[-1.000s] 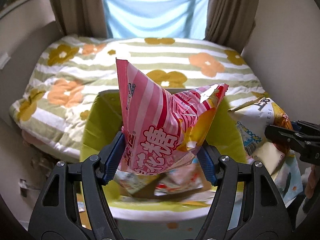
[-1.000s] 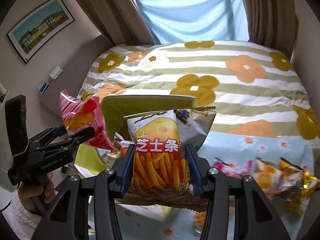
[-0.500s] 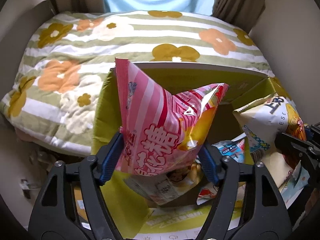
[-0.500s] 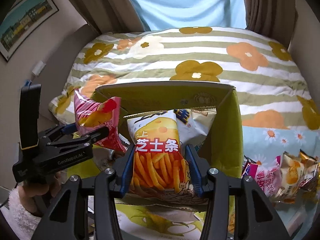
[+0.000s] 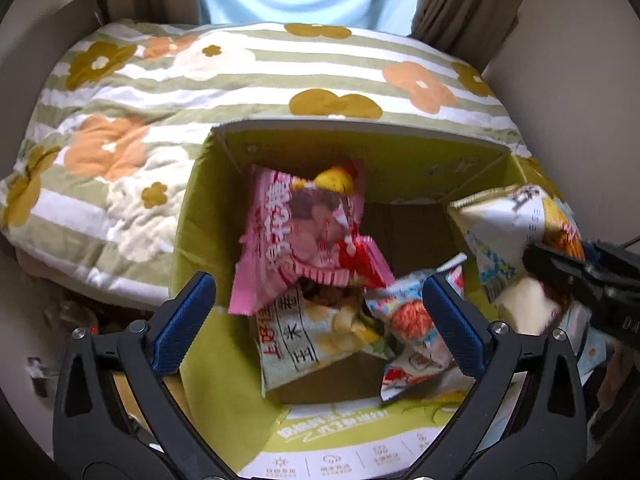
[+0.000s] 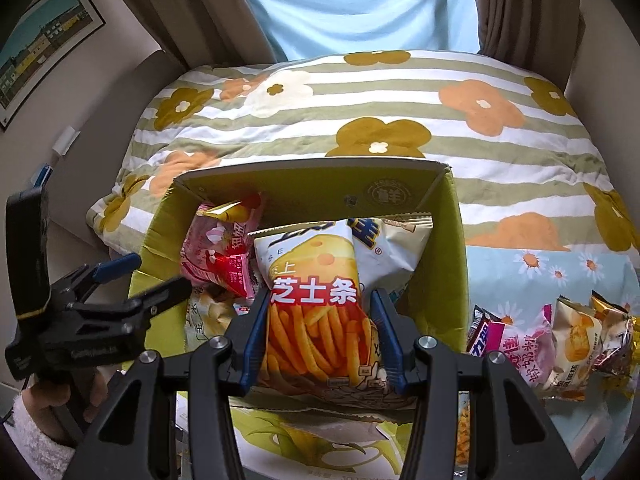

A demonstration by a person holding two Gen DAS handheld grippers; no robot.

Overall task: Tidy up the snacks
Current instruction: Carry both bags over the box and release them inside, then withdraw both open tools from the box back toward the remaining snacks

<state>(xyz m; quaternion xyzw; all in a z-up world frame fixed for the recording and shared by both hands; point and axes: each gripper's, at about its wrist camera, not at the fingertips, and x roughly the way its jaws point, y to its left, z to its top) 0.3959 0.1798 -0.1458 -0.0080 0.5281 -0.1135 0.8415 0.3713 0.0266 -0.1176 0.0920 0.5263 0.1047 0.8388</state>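
Left tool (image 5: 318, 320) gapes wide, pink bag (image 5: 304, 236) boxed; right tool (image 6: 320, 332) grips cheese sticks (image 6: 316, 300), which we drop into box (image 6: 312, 188) next.

Pink snack bag (image 5: 304, 236) is motion-blurred; its resting state seems unclear.

Home bedroom: bed w/ floral quilt (image 6: 360, 120), curtains (image 6: 516, 8), framed pic (image 6: 40, 52).

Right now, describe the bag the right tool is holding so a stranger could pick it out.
On the flowered quilt stands an open green cardboard box. Over it, the right tool grips the cheese stick bag. Unlike the pink bags beside it, it shows a yellow cheese wedge, a red band and orange sticks.
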